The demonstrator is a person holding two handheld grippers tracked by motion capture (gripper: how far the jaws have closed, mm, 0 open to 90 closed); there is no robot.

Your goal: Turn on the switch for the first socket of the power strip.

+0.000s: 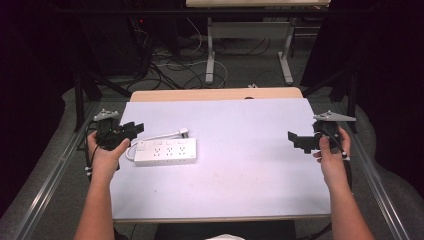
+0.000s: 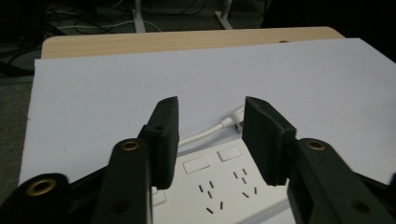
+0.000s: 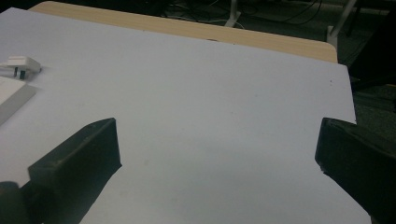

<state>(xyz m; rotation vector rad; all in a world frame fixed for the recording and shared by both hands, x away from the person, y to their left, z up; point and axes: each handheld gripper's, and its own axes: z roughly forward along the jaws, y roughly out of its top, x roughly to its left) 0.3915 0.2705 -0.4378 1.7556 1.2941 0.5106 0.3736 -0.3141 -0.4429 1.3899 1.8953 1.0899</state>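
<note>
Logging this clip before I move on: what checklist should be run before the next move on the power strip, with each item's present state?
1. Left gripper free of load: ok, nothing between its parted jaws.
2. Right gripper open and unloaded: ok.
3. Power strip flat on the white sheet: ok.
4. Plug out of the sockets, lying beside the strip: ok.
5. Cord clear of both grippers: ok.
6. Strip's switch position: cannot tell.

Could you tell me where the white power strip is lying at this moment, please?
In the high view the white power strip lies flat on the left part of the white sheet, just right of the left gripper, its plug behind it.
</note>
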